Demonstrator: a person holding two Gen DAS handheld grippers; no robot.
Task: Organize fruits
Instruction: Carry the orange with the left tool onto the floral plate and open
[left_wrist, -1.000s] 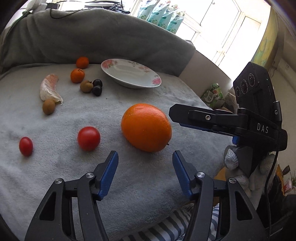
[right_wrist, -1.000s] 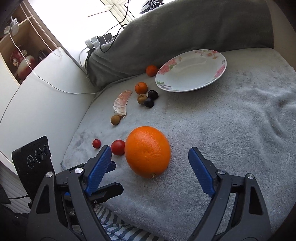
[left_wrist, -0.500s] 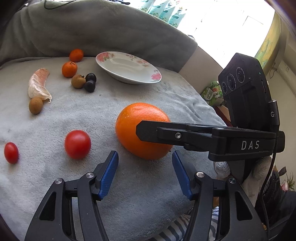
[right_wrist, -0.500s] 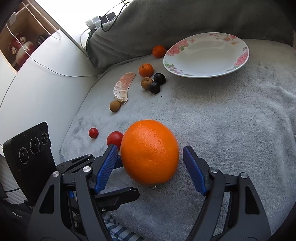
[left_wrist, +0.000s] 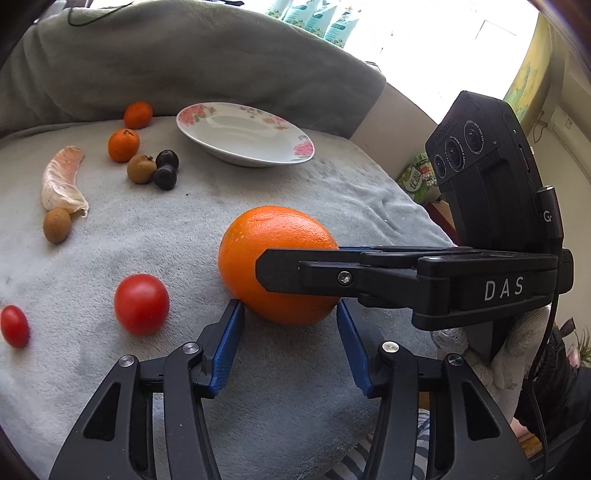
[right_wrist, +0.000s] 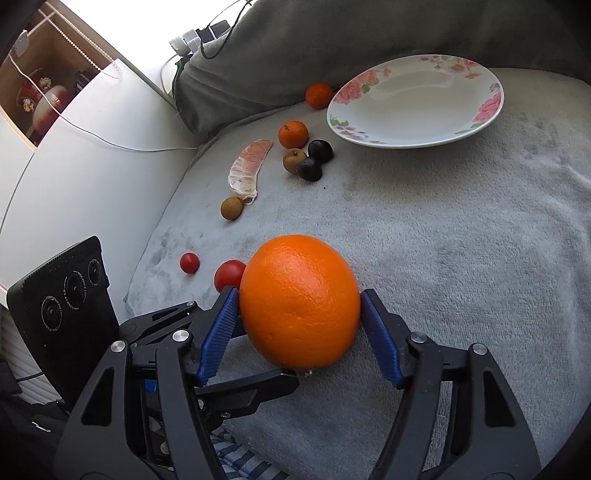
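The right hand-held gripper (right_wrist: 300, 325) has just closed on the big orange (right_wrist: 300, 301) to carry it to the plate (right_wrist: 413, 99), while the left hand-held gripper (left_wrist: 290, 325), its jaws also closing, stays empty and open beside it.

My left camera sits just behind my left tongs (left_wrist: 288, 325), angled down across the grey blanket (left_wrist: 147, 229) toward the plate (left_wrist: 243, 136). My right camera does likewise behind my right tongs (right_wrist: 299, 314), from farther right and very close to the orange (right_wrist: 299, 306). Both views share the orange, plate and small fruits, and each catches the other tongs.
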